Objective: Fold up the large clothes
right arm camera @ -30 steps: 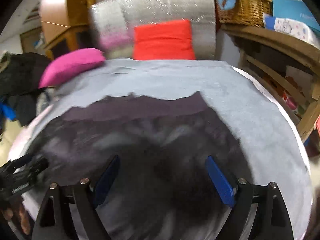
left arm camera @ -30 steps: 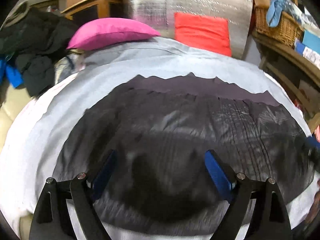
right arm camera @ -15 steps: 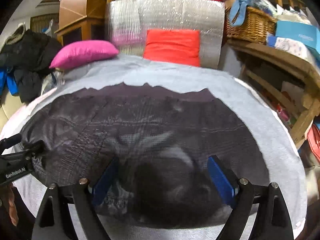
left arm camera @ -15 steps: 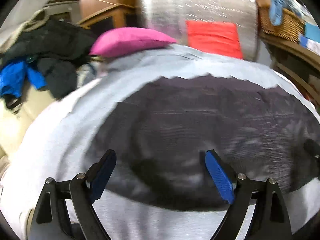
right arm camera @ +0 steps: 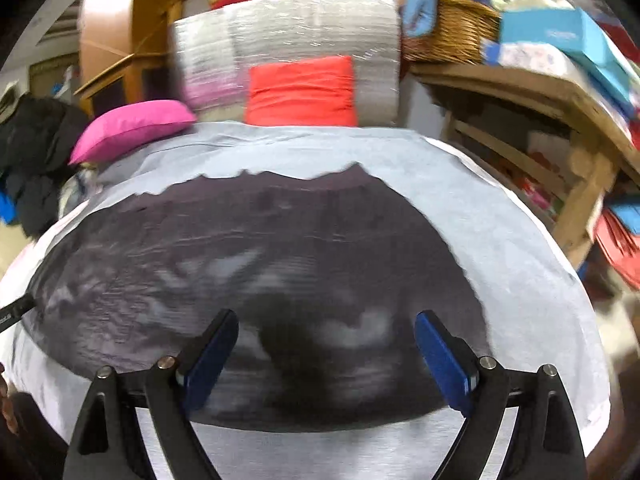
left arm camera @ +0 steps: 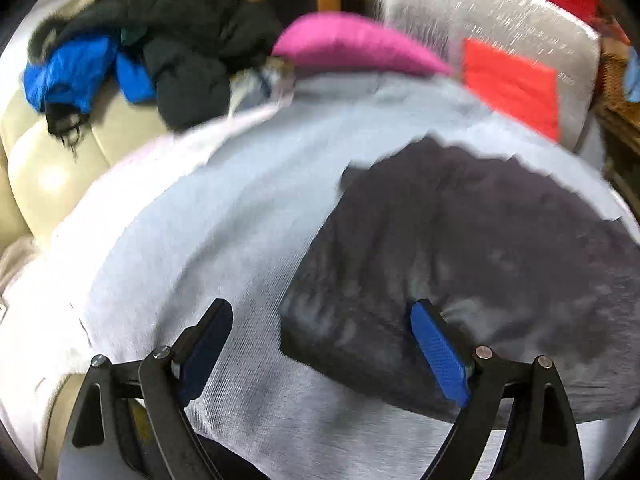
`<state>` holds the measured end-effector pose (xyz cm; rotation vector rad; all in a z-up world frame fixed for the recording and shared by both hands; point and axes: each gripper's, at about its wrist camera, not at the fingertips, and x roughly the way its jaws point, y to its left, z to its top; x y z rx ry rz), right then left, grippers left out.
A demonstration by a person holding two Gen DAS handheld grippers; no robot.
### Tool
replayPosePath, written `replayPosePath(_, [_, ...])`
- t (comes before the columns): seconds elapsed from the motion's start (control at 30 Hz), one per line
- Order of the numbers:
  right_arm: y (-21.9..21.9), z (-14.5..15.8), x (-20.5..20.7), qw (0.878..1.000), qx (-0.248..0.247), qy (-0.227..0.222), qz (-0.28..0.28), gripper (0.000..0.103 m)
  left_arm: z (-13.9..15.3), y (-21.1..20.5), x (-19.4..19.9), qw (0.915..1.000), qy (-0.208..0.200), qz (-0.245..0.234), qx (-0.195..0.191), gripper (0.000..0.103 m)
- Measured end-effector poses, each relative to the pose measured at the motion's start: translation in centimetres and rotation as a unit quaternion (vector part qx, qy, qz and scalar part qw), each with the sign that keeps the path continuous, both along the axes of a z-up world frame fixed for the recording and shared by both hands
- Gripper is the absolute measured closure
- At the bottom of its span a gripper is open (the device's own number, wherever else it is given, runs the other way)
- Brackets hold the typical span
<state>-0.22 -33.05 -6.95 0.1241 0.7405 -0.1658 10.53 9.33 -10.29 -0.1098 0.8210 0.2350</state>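
Both the left gripper (left arm camera: pixel 322 354) and the right gripper (right arm camera: pixel 326 356) stand wide open, holding nothing. The dark garment (right arm camera: pixel 256 280) lies flat on the grey sheet (right arm camera: pixel 520 264). No writing is readable. Only the left view shows the blue jacket (left arm camera: pixel 68 76) at ten o'clock; only the right shows the basket (right arm camera: pixel 448 32) at one o'clock.

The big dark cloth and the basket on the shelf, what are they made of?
The dark grey garment looks like thin, soft fabric with a matte finish: it lies flat with fine wrinkles. The exact fibre is unclear. The brown woven basket looks like wicker, judging by its criss-cross strands.
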Motion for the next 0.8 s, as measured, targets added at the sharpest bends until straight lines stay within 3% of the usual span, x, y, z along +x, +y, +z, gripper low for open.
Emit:
replayPosePath(0.07, [-1.2,-1.6,1.0,0.999,0.015,0.035,-0.008,0.011,-0.4,0.5,0.3,0.9999,0.007,-0.004,-0.014,0.011])
replayPosePath(0.27, [-2.4,0.2,-0.7,0.999,0.028,0.004,-0.019,0.011,2.0,1.8,-1.5,0.9979,-0.053,0.033,-0.017,0.011])
replayPosePath(0.33, [-2.6,0.0,-0.9,0.999,0.028,0.0,-0.018,0.011,1.3,2.8,-0.9,0.9981,-0.032,0.051,-0.01,0.011])
replayPosePath(0.37, [-2.8,-0.4,-0.5,0.999,0.027,0.008,-0.02,0.011,0.3,3.2,-0.2,0.9985,-0.005,0.055,-0.004,0.011])
replayPosePath(0.43, [-3.2,-1.5,0.5,0.999,0.037,0.031,-0.016,0.011,-0.7,3.7,0.3,0.9989,0.012,0.045,-0.009,0.011])
replayPosePath(0.67, [-3.4,0.4,-0.2,0.999,0.038,0.002,-0.017,0.011,1.9,4.2,-1.4,0.9964,-0.039,0.075,-0.001,0.012])
replayPosePath(0.7, [-3.3,0.5,-0.3,0.999,0.037,0.0,-0.015,0.011,1.7,4.2,-1.2,0.9964,-0.035,0.077,0.003,0.012])
replayPosePath(0.8, [-3.3,-1.0,0.7,0.999,0.038,0.028,-0.009,0.011,-1.0,4.7,0.1,0.997,0.028,0.072,0.002,0.012])
